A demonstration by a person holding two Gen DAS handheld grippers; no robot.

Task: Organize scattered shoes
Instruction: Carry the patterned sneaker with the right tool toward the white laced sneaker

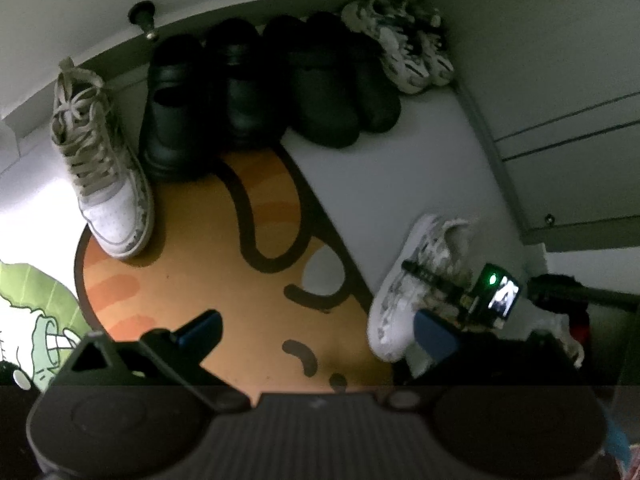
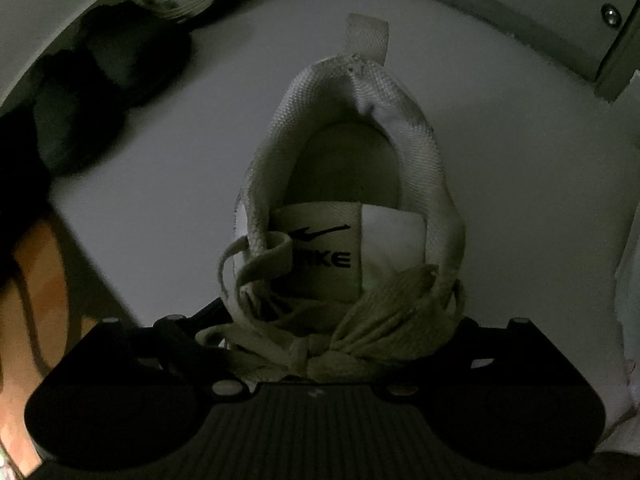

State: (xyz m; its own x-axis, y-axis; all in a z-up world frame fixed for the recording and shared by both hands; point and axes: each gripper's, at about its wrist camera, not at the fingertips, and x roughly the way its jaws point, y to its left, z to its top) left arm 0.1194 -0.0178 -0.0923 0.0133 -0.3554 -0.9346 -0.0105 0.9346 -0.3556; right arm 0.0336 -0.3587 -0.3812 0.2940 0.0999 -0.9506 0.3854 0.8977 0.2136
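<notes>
My left gripper [image 1: 316,332] hangs open above an orange mat [image 1: 180,280], with nothing between its blue pads [image 1: 200,328]. A white high-top sneaker [image 1: 104,168] stands at the mat's left edge, toe towards me. Its mate, the white sneaker [image 1: 400,292], is at the right, toe tilted down. My right gripper [image 1: 460,296] grips it across the laces. In the right wrist view this sneaker [image 2: 348,184] fills the frame, heel away. The laces hide the fingertips of the right gripper [image 2: 328,320], which is shut on it.
Several black clogs [image 1: 248,88] line the back wall, with a patterned sneaker pair [image 1: 404,40] at their right end. A door stopper [image 1: 142,12] sits on the wall. A cabinet front [image 1: 560,140] borders the grey floor [image 1: 400,160] on the right. A green cartoon mat [image 1: 40,320] lies left.
</notes>
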